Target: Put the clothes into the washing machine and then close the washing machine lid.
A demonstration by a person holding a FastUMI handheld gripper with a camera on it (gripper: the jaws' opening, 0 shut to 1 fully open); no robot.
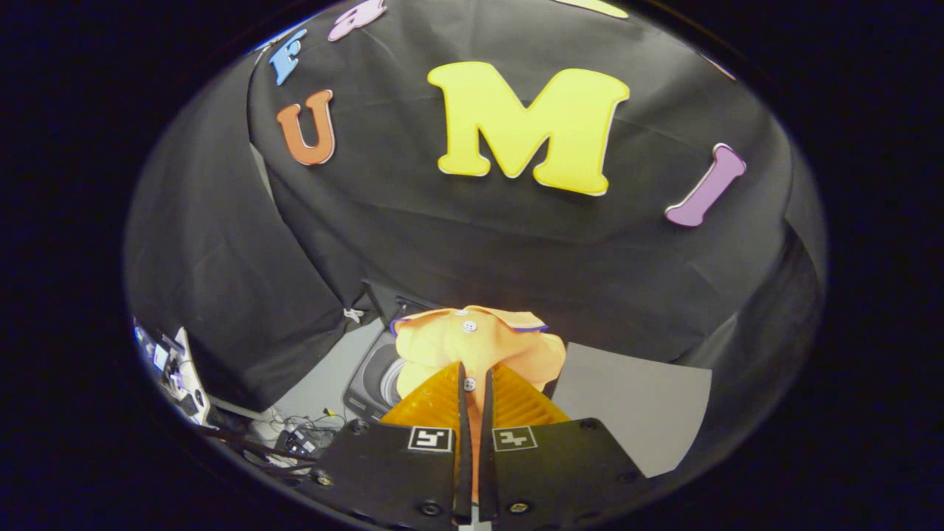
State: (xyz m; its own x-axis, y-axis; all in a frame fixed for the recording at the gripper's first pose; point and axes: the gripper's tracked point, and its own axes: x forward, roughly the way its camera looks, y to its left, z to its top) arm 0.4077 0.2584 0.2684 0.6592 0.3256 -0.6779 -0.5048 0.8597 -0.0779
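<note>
Gripper [472,383] clenched on orange shirt [476,343] — held above washing machine [376,380], lid prob. open — hard to tell.

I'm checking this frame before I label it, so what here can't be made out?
- Washing machine, gripper view: the orange shirt and the gripper cover most of it; its lid's position can't be told.
- Shirt, gripper view: its lower part is hidden between and behind the nearly closed jaws that pinch it.
- Cables and gear on the floor, gripper view: too small and warped to identify.
</note>
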